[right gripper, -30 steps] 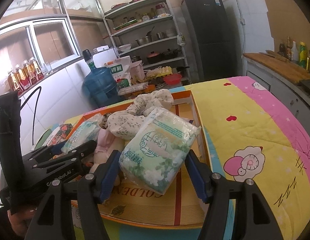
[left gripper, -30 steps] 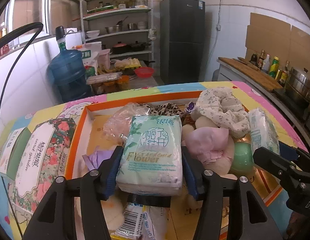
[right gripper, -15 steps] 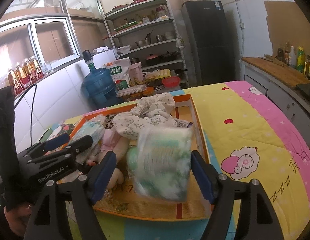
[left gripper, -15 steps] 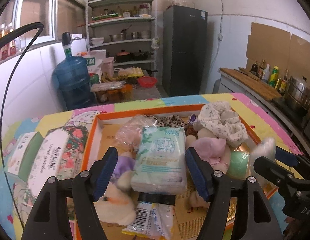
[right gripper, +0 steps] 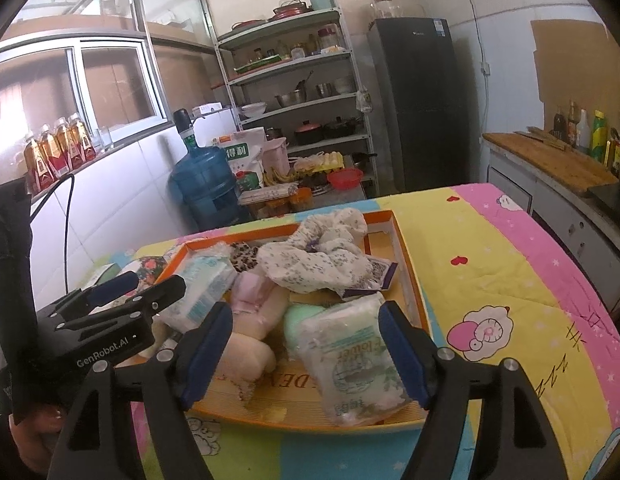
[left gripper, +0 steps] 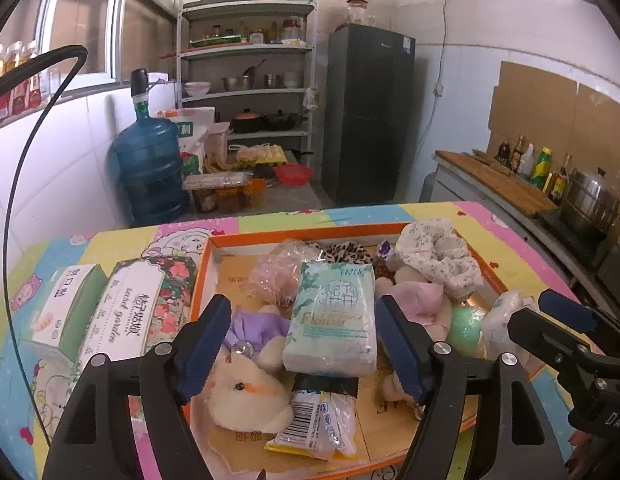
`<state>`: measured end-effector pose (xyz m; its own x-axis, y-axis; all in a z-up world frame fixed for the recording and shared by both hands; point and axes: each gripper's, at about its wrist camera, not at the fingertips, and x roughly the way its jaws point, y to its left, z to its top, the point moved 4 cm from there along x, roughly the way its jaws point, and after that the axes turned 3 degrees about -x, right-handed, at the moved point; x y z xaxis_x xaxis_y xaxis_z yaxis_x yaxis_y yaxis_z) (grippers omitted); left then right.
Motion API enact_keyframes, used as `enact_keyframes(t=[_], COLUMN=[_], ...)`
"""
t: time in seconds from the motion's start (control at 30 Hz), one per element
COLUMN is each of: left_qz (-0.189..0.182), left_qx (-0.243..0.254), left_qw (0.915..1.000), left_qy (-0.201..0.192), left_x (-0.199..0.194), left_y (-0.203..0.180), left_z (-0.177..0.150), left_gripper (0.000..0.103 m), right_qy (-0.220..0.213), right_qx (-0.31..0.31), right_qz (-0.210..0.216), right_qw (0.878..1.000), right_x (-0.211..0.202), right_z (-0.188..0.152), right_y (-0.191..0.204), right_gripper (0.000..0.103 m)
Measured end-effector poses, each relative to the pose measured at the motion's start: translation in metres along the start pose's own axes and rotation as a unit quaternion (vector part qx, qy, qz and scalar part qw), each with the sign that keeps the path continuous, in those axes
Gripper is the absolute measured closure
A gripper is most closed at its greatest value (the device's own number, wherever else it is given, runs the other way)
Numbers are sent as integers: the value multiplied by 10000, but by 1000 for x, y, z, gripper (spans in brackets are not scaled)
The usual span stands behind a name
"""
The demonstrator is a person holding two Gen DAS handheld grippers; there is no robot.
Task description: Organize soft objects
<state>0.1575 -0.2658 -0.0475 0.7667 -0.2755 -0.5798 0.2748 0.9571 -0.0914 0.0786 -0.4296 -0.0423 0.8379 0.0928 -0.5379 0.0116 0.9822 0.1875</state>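
A pale green tissue pack (left gripper: 334, 320) lies flat in the middle of the orange tray (left gripper: 269, 236), on top of other soft things. My left gripper (left gripper: 301, 346) hangs above it, its jaws opening, and the blue pads stand clear of the pack's sides. A second tissue pack (right gripper: 350, 364) leans in the tray's (right gripper: 406, 256) near right corner. Around that pack stands my right gripper (right gripper: 305, 346), open, with neither pad pressing on it. A floral cloth (left gripper: 434, 256), a pink soft piece (left gripper: 418, 300), a green ball (left gripper: 466, 326) and a cream plush toy (left gripper: 245, 396) share the tray.
Two tissue boxes (left gripper: 137, 312) lie on the colourful tablecloth left of the tray. A flat snack packet (left gripper: 314, 424) sits at the tray's near edge. Yellow and pink cloth (right gripper: 510, 280) stretches right of the tray. A water jug (left gripper: 149, 168), shelves and a fridge stand behind the table.
Both grippers let go of their tissue packs, which dropped into the tray. Both jaws widened, and both hands drew back and up from the tray.
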Motion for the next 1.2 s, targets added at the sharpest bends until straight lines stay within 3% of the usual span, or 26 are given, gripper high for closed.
enact_keyframes(t=[0.67,0.87,1.1,1.2], left_qz=[-5,173,682,652], left_qx=[-105,-129,-202,-236], left_qw=[9994,9986,9944,9945], left_qy=[-338,-482,-778,-779], left_x=[-53,-75,-107,-119], left_y=[23,37,57,66], left_z=[-2,-6,-14,-19], left_gripper=[27,27,27,27], right_qy=[-192,-232,-305,-399], right_qx=[-299,-418,-526,-564], right_qz=[13,17,55,52], right_qw=[9994,9989,9981,9976], right_x=[-27,-33,-41,-48], right_z=[4,3,1,0], right_y=[47,67,93,106], right_gripper=[28,28,28,28])
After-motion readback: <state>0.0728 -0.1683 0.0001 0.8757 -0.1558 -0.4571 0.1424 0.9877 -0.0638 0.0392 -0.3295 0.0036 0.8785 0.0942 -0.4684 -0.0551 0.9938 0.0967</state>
